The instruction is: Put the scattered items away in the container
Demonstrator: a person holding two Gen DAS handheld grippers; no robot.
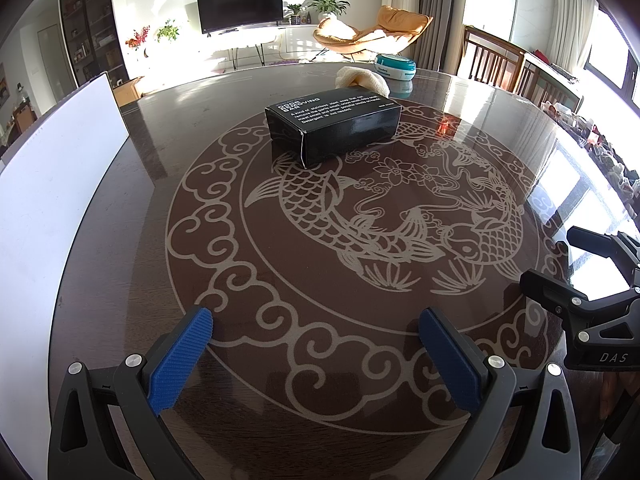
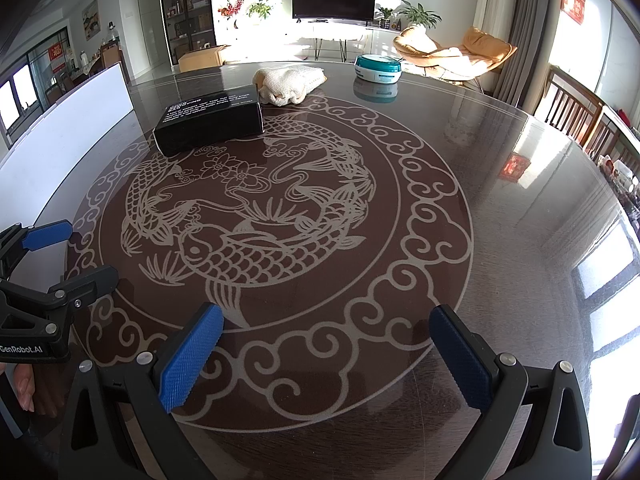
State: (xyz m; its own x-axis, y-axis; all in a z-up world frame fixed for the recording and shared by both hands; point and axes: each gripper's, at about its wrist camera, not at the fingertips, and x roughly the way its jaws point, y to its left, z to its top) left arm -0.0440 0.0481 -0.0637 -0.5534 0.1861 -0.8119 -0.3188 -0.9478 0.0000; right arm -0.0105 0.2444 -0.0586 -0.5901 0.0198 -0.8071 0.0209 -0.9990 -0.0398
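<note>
On the dark round table [image 1: 120, 208], which carries a pale fish-and-cloud pattern under a glossy top, a black box [image 1: 334, 124] with white lettering lies flat at the far edge of the pattern. Just behind it sits a cream knitted cloth [image 2: 290, 80], bunched up and touching or nearly touching the box's back corner; from the left wrist view only its top shows over the box. Further back and to the right, apart from both, a round teal-and-white container [image 2: 378, 67] stands near the far rim of the table with its lid apparently on, though the distance makes that hard to confirm. A tall white panel [image 1: 52, 184] stands upright along the left side of the table.

The left gripper [image 1: 316, 354] hovers low over the near part of the pattern, its blue-padded jaws spread wide with nothing between them. The right gripper [image 2: 326, 354] hangs beside it at a similar height, jaws likewise apart and empty. Each gripper appears at the edge of the other's view. Both are well short of the box. Part of a hand [image 2: 26, 394] shows at the lower left of the right wrist view.
</note>
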